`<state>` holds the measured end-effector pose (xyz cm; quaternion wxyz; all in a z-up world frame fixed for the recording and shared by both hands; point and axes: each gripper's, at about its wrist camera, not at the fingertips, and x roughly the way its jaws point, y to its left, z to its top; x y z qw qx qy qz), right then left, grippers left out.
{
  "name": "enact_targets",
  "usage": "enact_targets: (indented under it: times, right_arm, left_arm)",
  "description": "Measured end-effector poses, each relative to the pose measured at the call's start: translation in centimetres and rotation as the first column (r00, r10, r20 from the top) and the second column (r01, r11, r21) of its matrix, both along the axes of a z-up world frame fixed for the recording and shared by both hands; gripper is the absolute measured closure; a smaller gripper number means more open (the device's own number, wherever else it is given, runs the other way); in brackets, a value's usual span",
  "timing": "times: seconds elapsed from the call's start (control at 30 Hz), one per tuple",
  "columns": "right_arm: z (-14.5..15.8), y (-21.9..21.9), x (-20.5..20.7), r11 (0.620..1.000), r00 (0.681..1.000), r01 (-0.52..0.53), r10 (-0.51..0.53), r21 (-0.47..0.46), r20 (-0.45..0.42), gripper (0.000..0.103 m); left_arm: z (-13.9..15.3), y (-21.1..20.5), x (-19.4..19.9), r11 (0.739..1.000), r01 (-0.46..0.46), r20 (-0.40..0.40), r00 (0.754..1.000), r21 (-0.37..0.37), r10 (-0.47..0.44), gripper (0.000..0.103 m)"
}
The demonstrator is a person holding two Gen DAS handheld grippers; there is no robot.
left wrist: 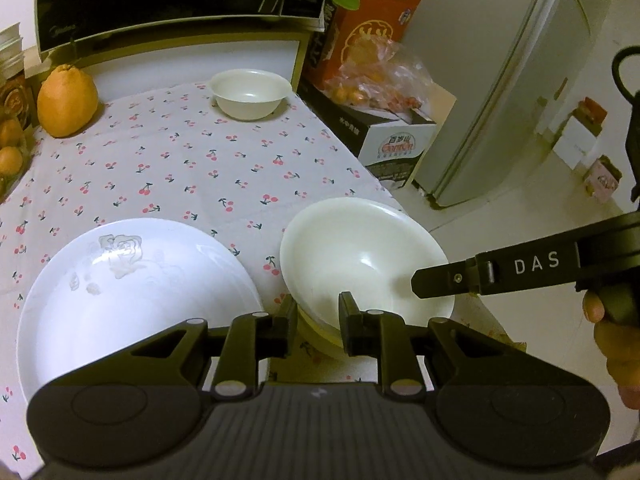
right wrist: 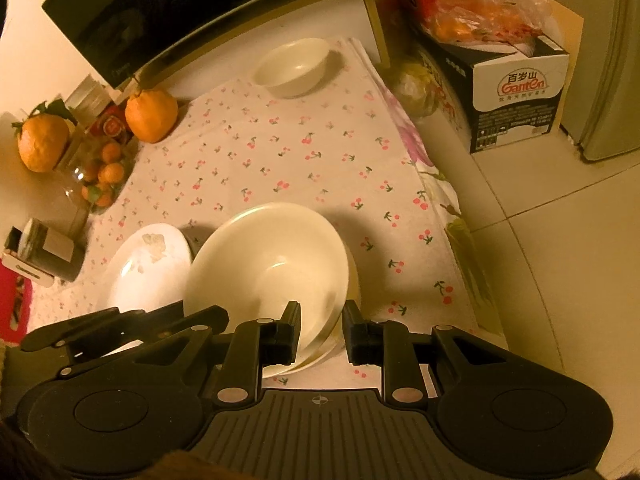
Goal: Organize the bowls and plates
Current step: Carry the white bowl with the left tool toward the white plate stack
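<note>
1. the large bowl point(right wrist: 268, 264) sits tilted near the front edge of the worktop point(left wrist: 180, 168), resting on what looks like another shallow dish beneath it; only that dish's rim shows, so i cannot tell what it is.
2. the right tongs point(right wrist: 320, 332) straddle the near rim of the large bowl, one finger inside and one outside, with a gap on both sides. they are parted narrowly and not yet gripping.
3. the left tongs point(left wrist: 316, 328) hang just before the same bowl's near rim, between it and the plate point(left wrist: 132, 292); they too are narrowly parted and hold nothing.
4. the plate lies flat just beside the large bowl and carries a few scraps of food.
5. the small bowl point(left wrist: 250, 94) stands alone at the far end of the cherry-print cloth point(left wrist: 240, 168), well apart from the rest.
6. judging progress: the large bowl seems stacked already, while the small bowl and plate remain ungathered, so the task looks roughly midway at best.
</note>
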<state>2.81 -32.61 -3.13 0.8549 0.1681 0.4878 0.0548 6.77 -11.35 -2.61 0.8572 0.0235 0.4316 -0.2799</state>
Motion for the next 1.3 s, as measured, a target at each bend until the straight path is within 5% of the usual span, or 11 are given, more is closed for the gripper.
enact_targets:
  times: [0.87, 1.1, 1.3]
  right_arm:
    - [-0.2, 0.1, 0.1, 0.999, 1.000, -0.007, 0.007, -0.041, -0.013, 0.078]
    - [-0.6, -0.5, 0.3, 1.000, 0.999, 0.022, -0.023, -0.009, -0.050, 0.078]
    - [-0.4, -1.3, 0.2, 0.998, 0.998, 0.048, -0.047, 0.039, -0.038, 0.056]
  left_arm:
    - [-0.6, -0.5, -0.6, 0.997, 0.032, 0.033, 0.999, 0.076, -0.035, 0.077]
    - [-0.6, -0.6, -0.6, 0.997, 0.051, 0.012, 0.999, 0.052, -0.052, 0.059]
    - [-0.1, -0.8, -0.9, 0.998, 0.068, 0.008, 0.998, 0.011, -0.068, 0.037]
